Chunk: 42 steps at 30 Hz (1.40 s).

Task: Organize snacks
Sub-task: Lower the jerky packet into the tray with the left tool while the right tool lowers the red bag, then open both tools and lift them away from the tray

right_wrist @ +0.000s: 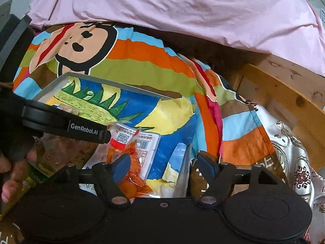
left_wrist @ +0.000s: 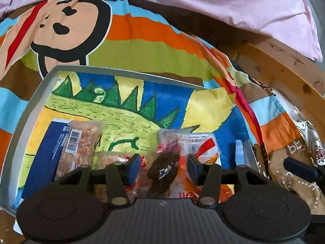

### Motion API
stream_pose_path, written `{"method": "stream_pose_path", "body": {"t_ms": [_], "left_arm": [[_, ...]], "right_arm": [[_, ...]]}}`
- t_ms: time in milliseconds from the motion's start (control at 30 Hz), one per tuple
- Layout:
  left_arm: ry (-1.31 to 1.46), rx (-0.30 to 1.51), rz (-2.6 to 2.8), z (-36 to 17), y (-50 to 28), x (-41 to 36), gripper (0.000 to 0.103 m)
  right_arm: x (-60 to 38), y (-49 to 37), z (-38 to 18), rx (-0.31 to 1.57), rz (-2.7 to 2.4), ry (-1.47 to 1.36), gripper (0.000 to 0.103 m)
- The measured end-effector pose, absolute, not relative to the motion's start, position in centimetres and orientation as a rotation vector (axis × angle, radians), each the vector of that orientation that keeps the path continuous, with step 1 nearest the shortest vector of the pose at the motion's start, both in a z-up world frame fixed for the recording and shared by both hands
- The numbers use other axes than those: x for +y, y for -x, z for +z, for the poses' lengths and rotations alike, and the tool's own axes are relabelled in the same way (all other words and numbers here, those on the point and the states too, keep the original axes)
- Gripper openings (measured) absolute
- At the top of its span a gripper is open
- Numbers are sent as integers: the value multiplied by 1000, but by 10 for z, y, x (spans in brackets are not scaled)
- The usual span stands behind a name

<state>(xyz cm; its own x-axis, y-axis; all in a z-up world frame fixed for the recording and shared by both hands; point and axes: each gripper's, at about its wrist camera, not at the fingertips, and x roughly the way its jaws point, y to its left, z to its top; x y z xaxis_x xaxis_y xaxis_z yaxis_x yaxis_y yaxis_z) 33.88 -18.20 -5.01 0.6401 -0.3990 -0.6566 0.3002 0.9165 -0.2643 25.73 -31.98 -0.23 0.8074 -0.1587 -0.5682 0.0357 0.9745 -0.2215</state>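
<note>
A grey tray [left_wrist: 121,70] lined with a dinosaur drawing lies on the bed. It holds a dark blue packet [left_wrist: 46,152], a clear barcoded packet [left_wrist: 79,148], a clear packet of dark brown snack [left_wrist: 165,162] and a white packet with a red mark [left_wrist: 205,146]. My left gripper [left_wrist: 163,167] stands open over the tray, the brown snack packet between its blue pads with a gap on the left side. My right gripper [right_wrist: 164,165] is open wide and straddles the tray's right wall [right_wrist: 183,170]. Its left finger [right_wrist: 121,166] rests over an orange snack packet [right_wrist: 132,181].
The tray [right_wrist: 113,83] sits on a striped cartoon sheet [left_wrist: 142,46], with pink bedding [left_wrist: 203,4] behind. A wooden bed frame [left_wrist: 284,71] curves along the right. A brown printed bag [left_wrist: 288,174] and silver embroidered cloth [right_wrist: 294,162] lie right of the tray. A hand [right_wrist: 12,172] holds the left tool.
</note>
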Motion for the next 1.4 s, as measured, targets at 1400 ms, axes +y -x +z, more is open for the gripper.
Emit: {"method": "stream_pose_path", "body": {"t_ms": [1400], "left_arm": [[104,535,-226,42,-141,-45,102]], "right_arm": [[-281,-87,66,376,-81,-153,102]]}}
